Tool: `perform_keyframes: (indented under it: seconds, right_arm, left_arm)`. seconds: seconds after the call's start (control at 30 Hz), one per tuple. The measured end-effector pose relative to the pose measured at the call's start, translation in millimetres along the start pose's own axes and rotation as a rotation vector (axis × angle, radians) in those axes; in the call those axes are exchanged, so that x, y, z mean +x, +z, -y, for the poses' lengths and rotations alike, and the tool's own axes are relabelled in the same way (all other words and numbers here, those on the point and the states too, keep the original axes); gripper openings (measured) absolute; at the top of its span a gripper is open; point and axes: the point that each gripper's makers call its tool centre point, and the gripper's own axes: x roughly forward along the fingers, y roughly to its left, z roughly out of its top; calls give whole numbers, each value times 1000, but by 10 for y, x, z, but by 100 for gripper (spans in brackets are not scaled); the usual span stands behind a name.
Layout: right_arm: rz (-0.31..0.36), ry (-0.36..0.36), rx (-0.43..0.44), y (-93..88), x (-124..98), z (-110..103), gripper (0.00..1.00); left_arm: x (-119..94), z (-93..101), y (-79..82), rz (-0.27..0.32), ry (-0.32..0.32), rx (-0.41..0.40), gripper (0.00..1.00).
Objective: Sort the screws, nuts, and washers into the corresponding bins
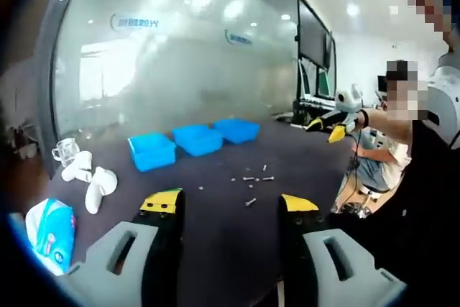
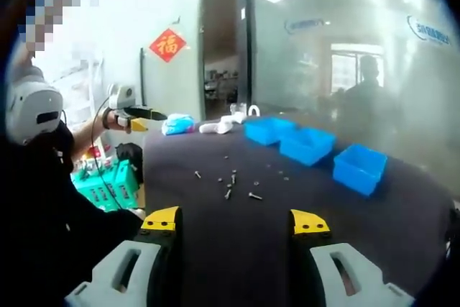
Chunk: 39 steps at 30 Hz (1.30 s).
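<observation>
Several small screws, nuts and washers [image 1: 251,181] lie scattered on the dark table [image 1: 215,235]; the right gripper view has the same scatter [image 2: 230,181] mid-table. Three blue bins stand in a row behind them: [image 1: 152,150], [image 1: 198,139], [image 1: 237,129], and in the right gripper view [image 2: 266,130], [image 2: 307,144], [image 2: 359,167]. My left gripper [image 1: 230,205] is open above the table's near side with nothing between its jaws. My right gripper [image 2: 233,222] is also open and holds nothing. Each gripper shows in the other's view, held up off the table: the right one [image 1: 329,126], the left one [image 2: 144,116].
White objects [image 1: 90,181], a clear glass cup [image 1: 65,150] and a blue-and-white packet [image 1: 50,231] sit at one end of the table. A glass wall [image 1: 180,70] stands behind the bins. A seated person [image 1: 374,167] and a green crate [image 2: 108,181] are beside the table.
</observation>
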Motion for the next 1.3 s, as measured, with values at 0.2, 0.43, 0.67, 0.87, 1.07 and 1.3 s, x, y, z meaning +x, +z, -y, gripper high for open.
perform_keyframes:
  seconds: [0.2, 0.43, 0.67, 0.87, 1.07, 1.3]
  right_arm:
    - [-16, 13, -15, -9, 42, -4, 54]
    - [-42, 29, -29, -25, 96, -11, 53]
    - [-79, 54, -54, -60, 178, -30, 53]
    - [-112, 89, -74, -41, 259, -48, 53]
    - [-129, 103, -84, 19, 348, -15, 53]
    - [-163, 128, -113, 34, 458, 5, 51]
  left_arm:
    - [-1, 15, -21, -13, -9, 7, 52]
    - [8, 49, -36, -24, -23, 21, 52]
    - [16, 43, -86, -35, -30, 19, 52]
    - [20, 45, -99, -49, -43, 25, 52]
    - [25, 29, -115, -43, -44, 14, 52]
    - [16, 11, -125, -45, -45, 11, 52]
